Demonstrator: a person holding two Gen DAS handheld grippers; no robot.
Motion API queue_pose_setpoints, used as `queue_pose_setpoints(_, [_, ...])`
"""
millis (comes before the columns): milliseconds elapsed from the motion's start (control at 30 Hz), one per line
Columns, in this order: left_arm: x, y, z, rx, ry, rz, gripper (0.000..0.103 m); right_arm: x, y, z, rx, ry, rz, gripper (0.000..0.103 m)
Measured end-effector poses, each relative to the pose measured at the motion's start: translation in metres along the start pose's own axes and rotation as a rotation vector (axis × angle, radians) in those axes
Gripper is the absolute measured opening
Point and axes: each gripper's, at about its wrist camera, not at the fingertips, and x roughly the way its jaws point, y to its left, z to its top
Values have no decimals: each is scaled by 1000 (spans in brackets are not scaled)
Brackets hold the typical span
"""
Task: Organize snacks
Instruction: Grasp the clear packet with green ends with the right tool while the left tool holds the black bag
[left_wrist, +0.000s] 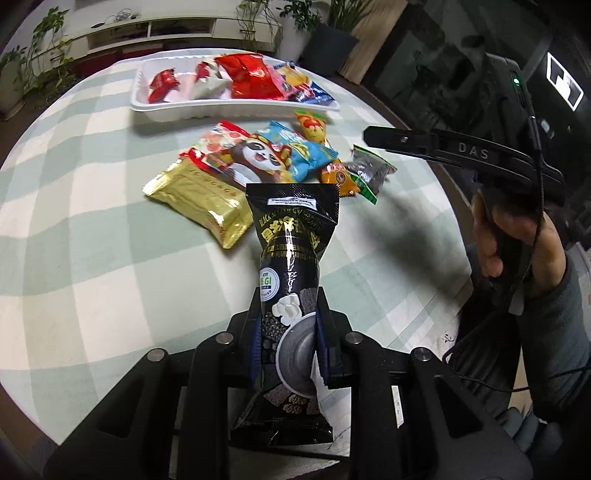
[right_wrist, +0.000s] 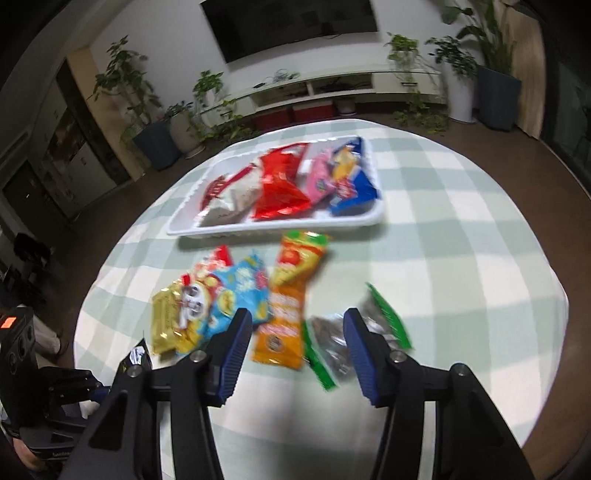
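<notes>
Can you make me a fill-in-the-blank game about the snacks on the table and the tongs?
1. The left tongs are shut on a tall ____ snack pouch.
2. The right tongs are open and hold ____.
3. The crinkly red foil bag lies inside the shallow white plastic ____.
4. The flat gold foil packet lies on the green-and-white checked ____.

Missing words: black; nothing; tray; tablecloth

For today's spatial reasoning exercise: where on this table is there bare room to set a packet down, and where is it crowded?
Bare checked cloth lies right of the white tray and the green-edged packet; more lies left of the gold packet. Crowded: the tray and the snack pile before it.
</notes>
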Motion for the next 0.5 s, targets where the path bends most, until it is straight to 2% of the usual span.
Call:
queue_pose_setpoints(67, [-3,5,-2,-13,-12,-9,21,5,8,1,-16,13,5,55])
queue_pose_setpoints(167, [-7,8,-7,-30,-22,-20,21,11,4,-3,29,32,-7,55])
queue_pose_setpoints(400, [-11,21,-14,-73,-43,-30,21,10,-53,-29,220,89,-119,55])
queue_pose_setpoints(500, [-9,22,-15,-75,-45,-33,21,14,-60,-32,240,117,-131,55])
